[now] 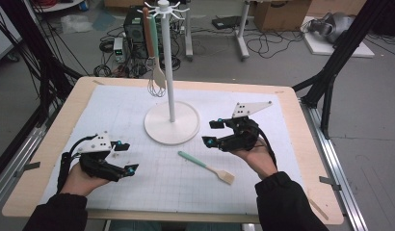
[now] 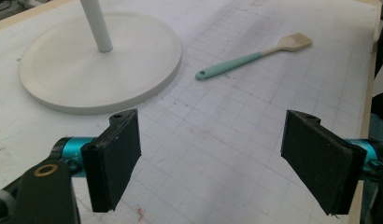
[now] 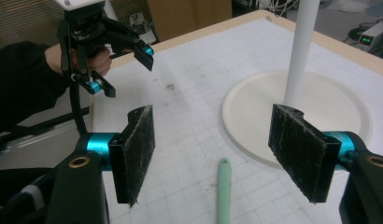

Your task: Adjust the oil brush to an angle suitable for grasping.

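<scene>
Right gripper (image 1: 216, 133) nearer the spatula (image 1: 206, 167), fingers spread and empty.
Its mint handle lies at their 6 o'clock, running 10-to-4 across the worktop (image 1: 51, 139); left gripper (image 1: 126, 156), also spread, waits farther off.

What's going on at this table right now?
A person holds a hand-held gripper in each hand over a white gridded mat. The right hand-held gripper, jaws open, sits just above the handle end of a mint-handled spatula lying flat on the mat, apparently about to pick it up. The left hand-held gripper waits open and empty. A whisk already hangs on the white utensil stand.
</scene>
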